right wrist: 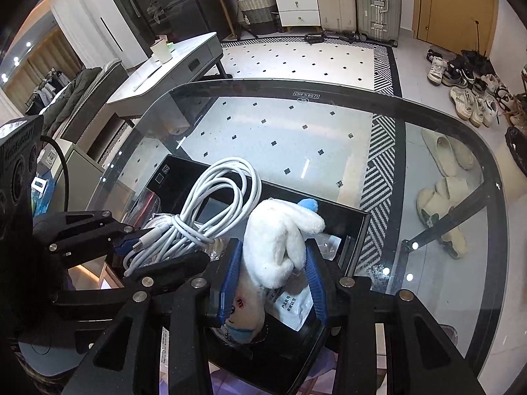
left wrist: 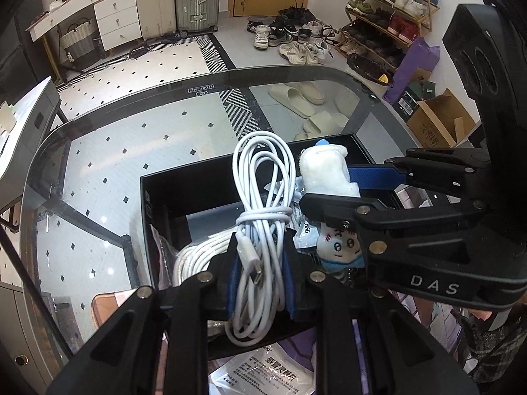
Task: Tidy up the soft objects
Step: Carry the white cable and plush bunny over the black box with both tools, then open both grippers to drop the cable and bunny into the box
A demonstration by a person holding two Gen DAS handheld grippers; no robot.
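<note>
The left hand-held gripper is closed on a coiled white cable, and the right hand-held gripper is closed on a white plush toy. Both things hang over the open black box that stands on the glass worktop.

I judge that the step is to lay both soft things into the box. To do it well, each hand-held gripper should go lower before its jaws open, so that the cable loops do not catch the box wall ahead of the fingers. The toy should go beside the packets below it.

Both hand-held grippers point forward and down, close together, the right one crossing just beside the left.
</note>
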